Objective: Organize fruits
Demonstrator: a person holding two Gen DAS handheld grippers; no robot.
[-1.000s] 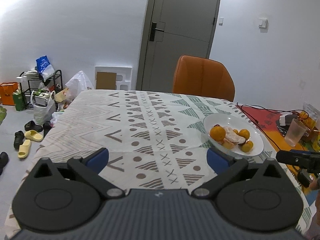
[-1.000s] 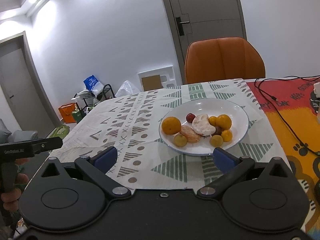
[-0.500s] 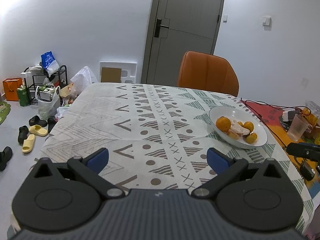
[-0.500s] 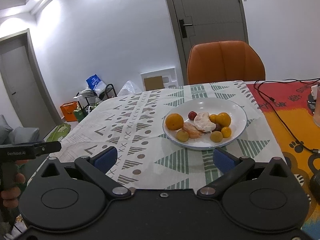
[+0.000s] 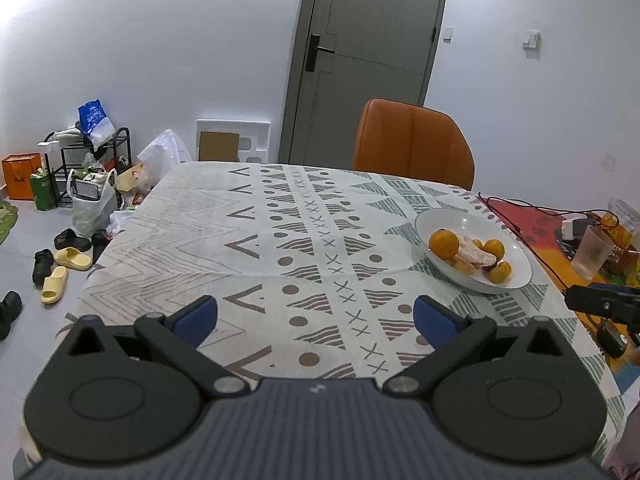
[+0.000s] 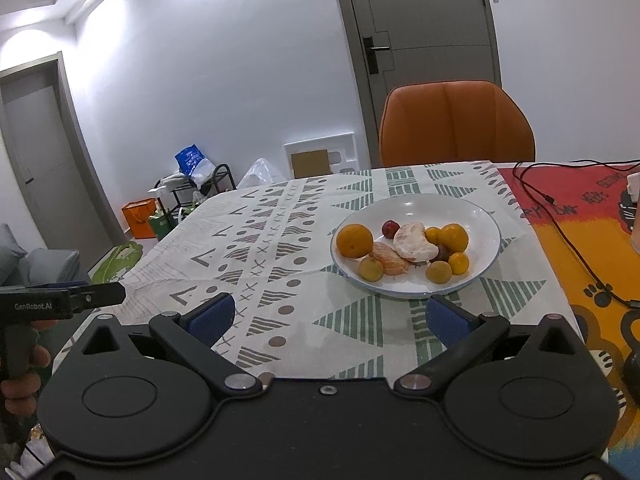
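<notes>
A white plate [image 6: 486,220] [image 5: 520,268] on the patterned tablecloth holds several fruits: a large orange [image 6: 354,240] [image 5: 443,243], peeled citrus pieces [image 6: 414,242], a small red fruit [image 6: 390,228], small oranges [image 6: 453,237] and yellow-green fruits [image 6: 370,269]. My right gripper [image 6: 330,318] is open just in front of the plate, empty. My left gripper [image 5: 316,316] is open and empty over the cloth, with the plate ahead to its right.
An orange chair [image 6: 456,124] stands behind the table, before a grey door [image 5: 372,56]. A black cable [image 6: 560,224] runs over a colourful mat at right, near a plastic cup [image 5: 594,252]. Shoes, bags and a rack [image 5: 80,168] clutter the floor left.
Both grippers have drawn back and risen a little, so the plate looks farther off in each view. Their fingers stay open and the fruits have not moved.
</notes>
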